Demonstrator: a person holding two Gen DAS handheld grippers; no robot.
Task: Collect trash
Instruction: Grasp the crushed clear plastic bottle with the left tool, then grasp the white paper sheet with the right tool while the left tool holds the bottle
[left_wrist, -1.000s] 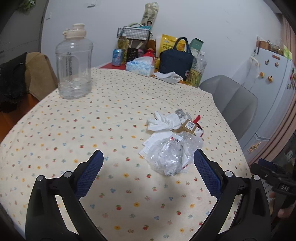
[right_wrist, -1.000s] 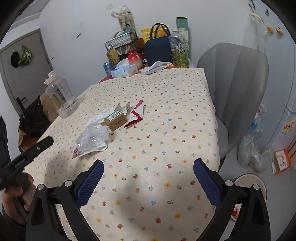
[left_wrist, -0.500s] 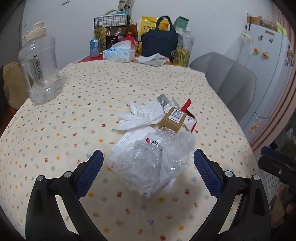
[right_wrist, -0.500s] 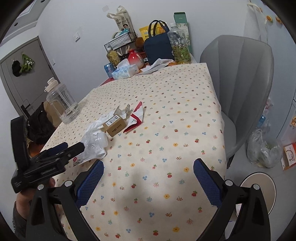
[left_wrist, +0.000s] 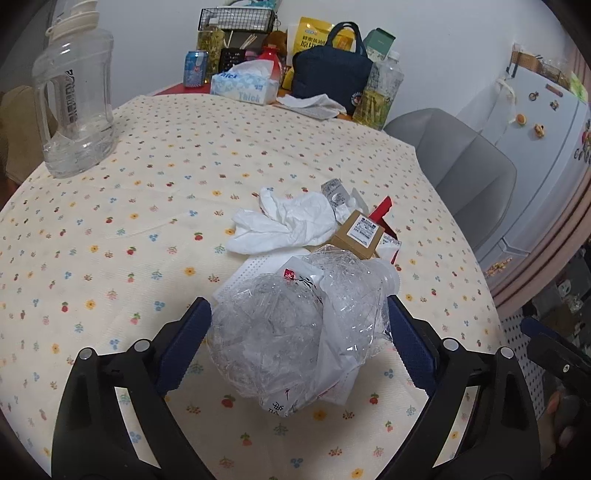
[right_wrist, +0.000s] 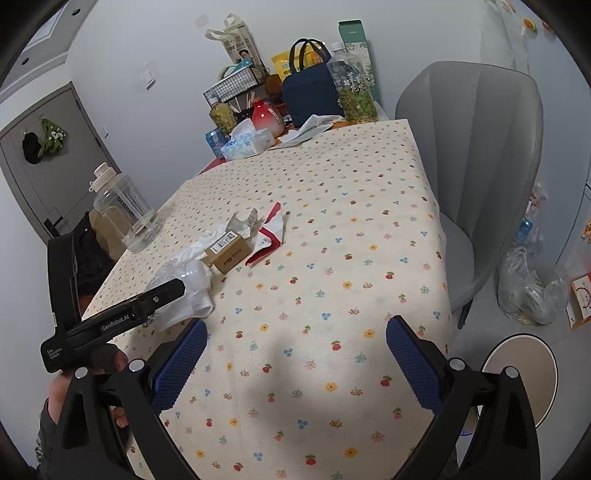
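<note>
Left claw (left_wrist: 299, 339) spread wide around crushed plastic bottle (left_wrist: 295, 325) beside small box (left_wrist: 364, 236), ready to pinch; right claw (right_wrist: 295, 354) open, idle over bench (right_wrist: 332, 221)

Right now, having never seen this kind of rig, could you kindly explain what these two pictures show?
No robot here: a person holds a two-finger gripper in each hand, each with a camera looking along its blue-padded fingers. The left wrist view shows the left gripper open around a crushed clear plastic bottle, not yet squeezed. The right wrist view shows the right gripper open and empty above the flowered tablecloth, with the left gripper at its left. Beyond the bottle lie a crumpled white tissue, a small cardboard box and a red-and-white wrapper.
</note>
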